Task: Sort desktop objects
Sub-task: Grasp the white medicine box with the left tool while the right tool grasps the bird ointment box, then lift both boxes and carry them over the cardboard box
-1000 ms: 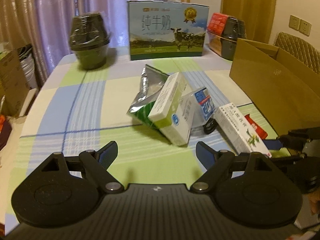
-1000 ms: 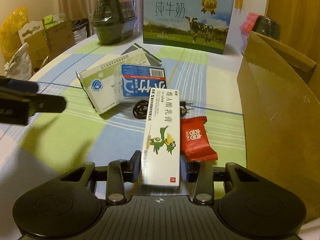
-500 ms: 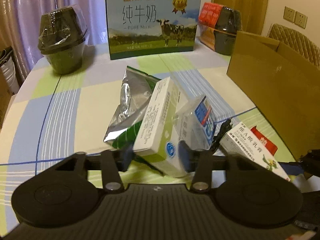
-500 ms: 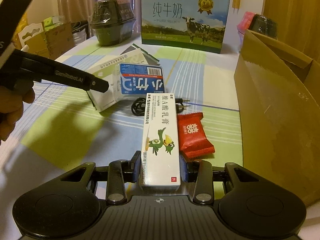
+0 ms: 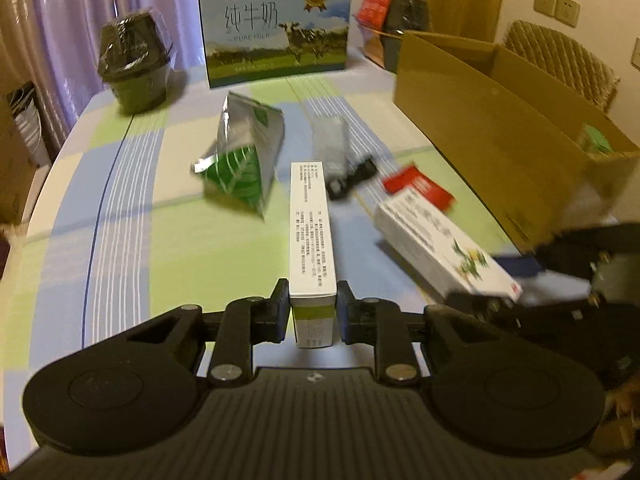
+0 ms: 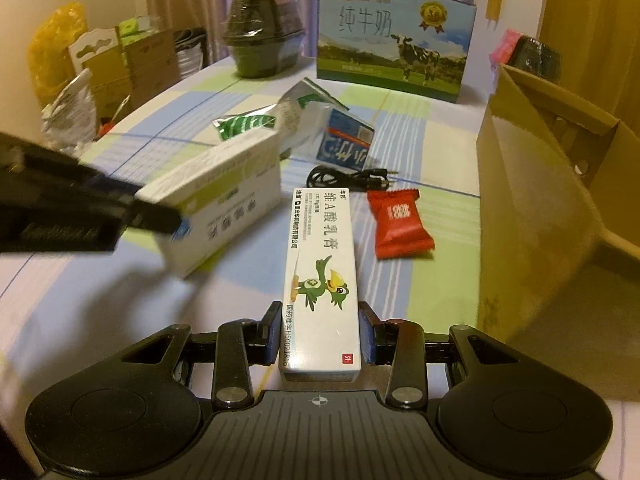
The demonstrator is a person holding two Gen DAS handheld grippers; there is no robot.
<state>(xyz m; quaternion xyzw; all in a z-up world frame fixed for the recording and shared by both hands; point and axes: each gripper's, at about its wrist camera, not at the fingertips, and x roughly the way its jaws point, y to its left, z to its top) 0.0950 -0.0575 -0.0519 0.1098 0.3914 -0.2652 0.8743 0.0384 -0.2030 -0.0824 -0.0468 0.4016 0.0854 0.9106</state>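
L gripper (image 5: pixel 313 306) clamps white-green box (image 5: pixel 310 216); R gripper (image 6: pixel 319 338) clamps duck-print box (image 6: pixel 320 264), red sachet (image 6: pixel 400 222) at its 1 o'clock.

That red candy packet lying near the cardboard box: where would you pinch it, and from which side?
The red candy packet lies flat on the tablecloth, apart from the cardboard box. Probably best to come from above and pinch across its puffy middle, fingers on the two long edges. The crimped ends look thin and might slip. Both grippers already hold boxes.
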